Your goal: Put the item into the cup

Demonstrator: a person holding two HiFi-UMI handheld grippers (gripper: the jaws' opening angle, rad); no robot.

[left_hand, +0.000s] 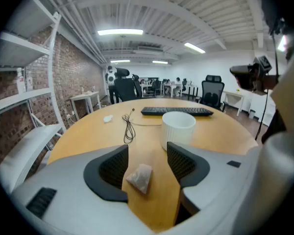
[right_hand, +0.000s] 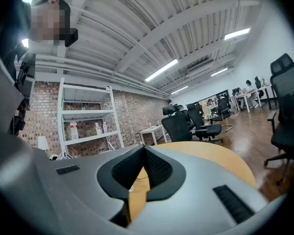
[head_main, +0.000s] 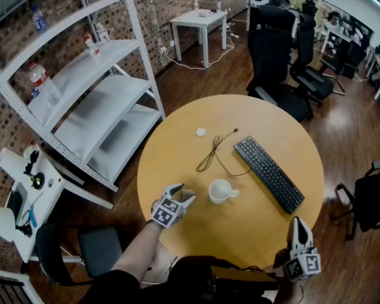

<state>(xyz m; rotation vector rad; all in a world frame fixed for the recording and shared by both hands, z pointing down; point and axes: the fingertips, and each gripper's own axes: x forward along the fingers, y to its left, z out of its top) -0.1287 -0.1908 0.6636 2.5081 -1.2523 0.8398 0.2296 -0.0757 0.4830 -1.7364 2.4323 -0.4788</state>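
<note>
Spread wide, the left hand-held gripper (left_hand: 147, 153) straddles the small pouch-like item (left_hand: 139, 176) lying ungripped on the surface (left_hand: 88, 136) just short of the cup (left_hand: 178, 127), so grasping and dropping it in seem yet undone, while the right hand-held gripper (right_hand: 143, 151) sits closed and empty, well away from the cup.

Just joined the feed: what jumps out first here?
A small tea bag lies on the round wooden table between the open jaws of the left claw, with the white cup just beyond. The right claw hangs shut by the table's near edge.
</note>
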